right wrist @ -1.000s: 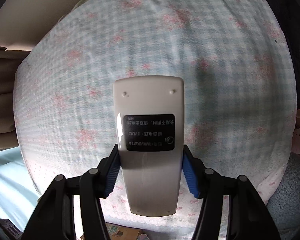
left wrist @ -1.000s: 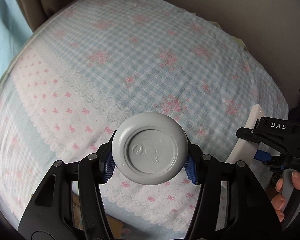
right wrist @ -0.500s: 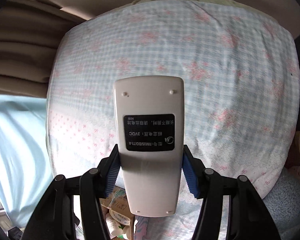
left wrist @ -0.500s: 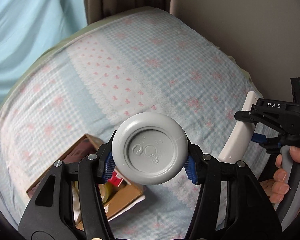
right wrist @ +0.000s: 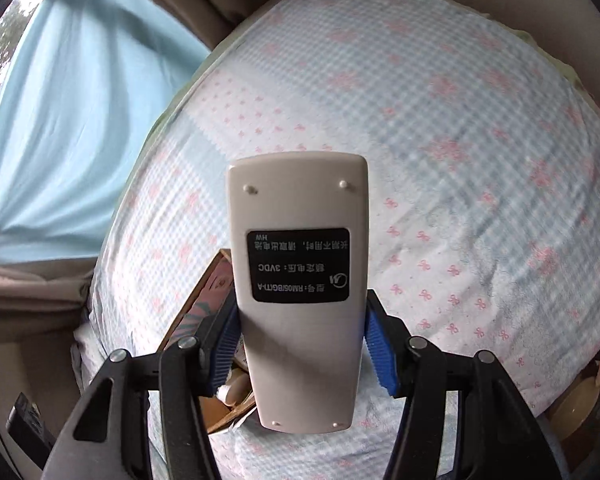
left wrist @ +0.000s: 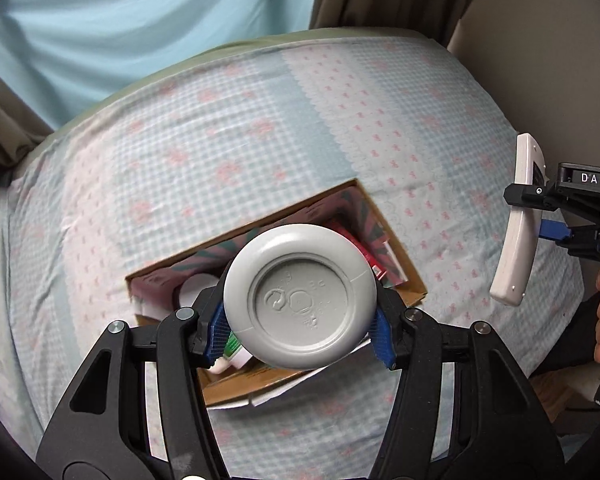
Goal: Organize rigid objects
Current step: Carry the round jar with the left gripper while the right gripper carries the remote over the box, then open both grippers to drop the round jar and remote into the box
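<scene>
Cardboard box on the bed already held several items; I had the left hand-held gripper clamped on the grey lid and the right hand-held gripper clamped on the remote control, neither yet deposited.

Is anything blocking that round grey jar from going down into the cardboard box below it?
No lid or flap shows over the cardboard box. The grey jar hides much of the opening, and a red packet and tube already lie inside.

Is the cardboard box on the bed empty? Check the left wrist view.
No: the cardboard box already holds several things, among them a red packet and a green-and-white tube.
</scene>
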